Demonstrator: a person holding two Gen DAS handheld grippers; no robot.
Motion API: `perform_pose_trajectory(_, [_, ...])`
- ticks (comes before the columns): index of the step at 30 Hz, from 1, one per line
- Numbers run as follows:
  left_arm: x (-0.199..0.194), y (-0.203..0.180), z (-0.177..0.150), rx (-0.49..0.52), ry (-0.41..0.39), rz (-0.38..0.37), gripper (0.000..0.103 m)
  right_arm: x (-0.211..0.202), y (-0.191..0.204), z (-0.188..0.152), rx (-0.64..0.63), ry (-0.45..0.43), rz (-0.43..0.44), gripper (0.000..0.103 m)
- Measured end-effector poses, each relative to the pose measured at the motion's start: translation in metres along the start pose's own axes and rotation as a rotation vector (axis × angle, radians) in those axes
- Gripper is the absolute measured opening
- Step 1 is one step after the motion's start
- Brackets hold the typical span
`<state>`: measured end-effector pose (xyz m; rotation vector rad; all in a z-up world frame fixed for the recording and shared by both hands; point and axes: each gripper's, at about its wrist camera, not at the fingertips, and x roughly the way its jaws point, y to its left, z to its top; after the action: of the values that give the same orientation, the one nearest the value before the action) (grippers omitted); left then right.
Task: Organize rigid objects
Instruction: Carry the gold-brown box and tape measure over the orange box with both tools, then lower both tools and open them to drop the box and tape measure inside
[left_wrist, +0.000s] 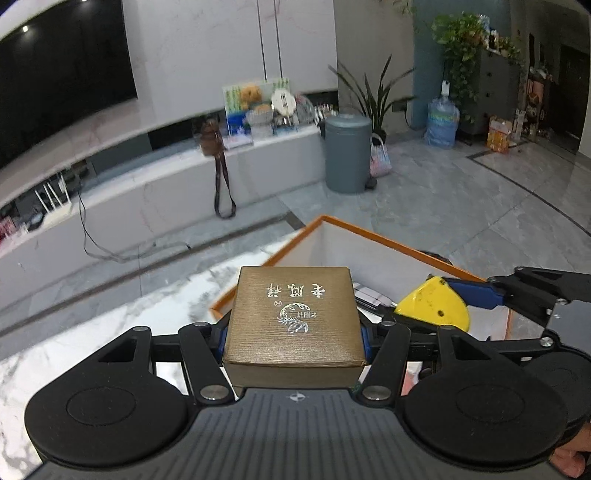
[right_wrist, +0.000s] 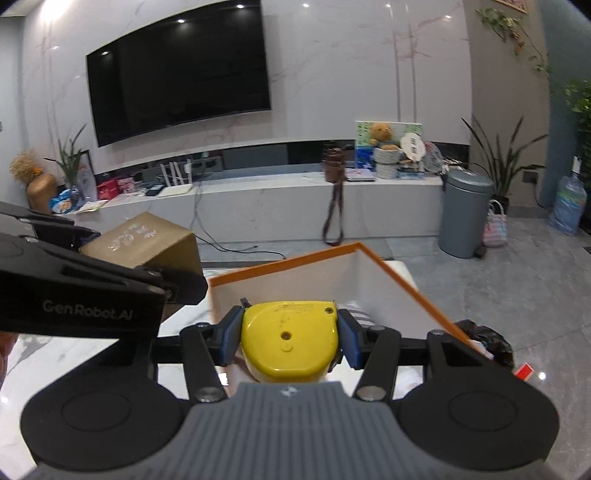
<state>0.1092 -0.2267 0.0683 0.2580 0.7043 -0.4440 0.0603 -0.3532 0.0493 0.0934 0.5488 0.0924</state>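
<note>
Two items ride clamped: the gold box (left_wrist: 293, 317) between the left gripper (left_wrist: 293, 338) pads, the yellow tape (right_wrist: 290, 338) in the right gripper (right_wrist: 290, 339). The orange tray (right_wrist: 402, 282) lies at twelve o'clock. Best lower each flat inside, well apart, before letting go.

We see a dark TV (right_wrist: 177, 70) on a marble wall (right_wrist: 332, 74), a grey bin (right_wrist: 463, 214) on the tiled floor (right_wrist: 517, 280).
</note>
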Motion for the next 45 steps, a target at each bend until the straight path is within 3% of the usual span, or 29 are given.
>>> perform_pose_trajectory(15, [0.079, -0.024, 0.013, 0.045, 0.192, -0.069, 0.067, 0.05, -0.066, 0.004, 0.02, 0.249, -0.06, 0.054])
perform_pose_trajectory(34, [0.155, -0.04, 0.009, 0.167, 0.427, -0.082, 0.067, 0.117, -0.068, 0.003, -0.037, 0.477, -0.06, 0.054])
perform_pose_trajectory(45, [0.184, -0.038, 0.012, 0.206, 0.47, -0.1, 0.067, 0.146, -0.073, 0.0, -0.035, 0.55, -0.086, 0.054])
